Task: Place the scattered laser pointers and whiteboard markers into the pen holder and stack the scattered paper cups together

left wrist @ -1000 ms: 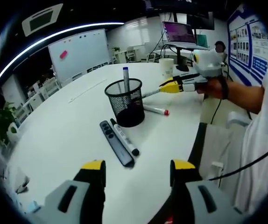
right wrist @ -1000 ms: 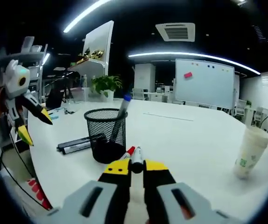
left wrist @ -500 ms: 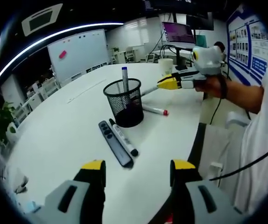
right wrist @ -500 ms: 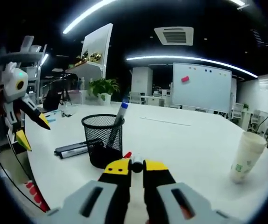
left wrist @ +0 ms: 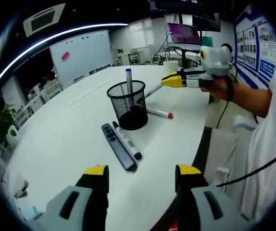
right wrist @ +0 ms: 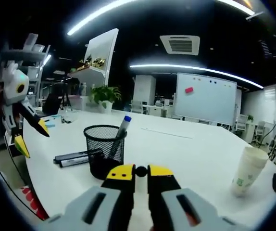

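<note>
A big white table (left wrist: 70, 139) stands in an office with a whiteboard (left wrist: 82, 50) behind. On it, from left to right, lie a black laser pointer (left wrist: 119, 148) and a marker (left wrist: 127, 141) side by side, then the mesh pen holder (left wrist: 127, 106) with a blue-capped marker (left wrist: 129, 80) in it, then a red-capped marker (left wrist: 160, 113). The left gripper (left wrist: 140, 174) waits wide open and empty, while the right gripper (left wrist: 167, 82) is closed on what looks like a marker (left wrist: 153, 90), so the step is likely putting it in the holder: tip it over the rim and let go; the paper cups (right wrist: 246, 169) look stacked already.

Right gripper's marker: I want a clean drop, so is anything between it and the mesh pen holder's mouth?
Nothing visible does. The white marker clamped in the right gripper points toward the black mesh pen holder, whose mouth holds one blue-capped marker.
</note>
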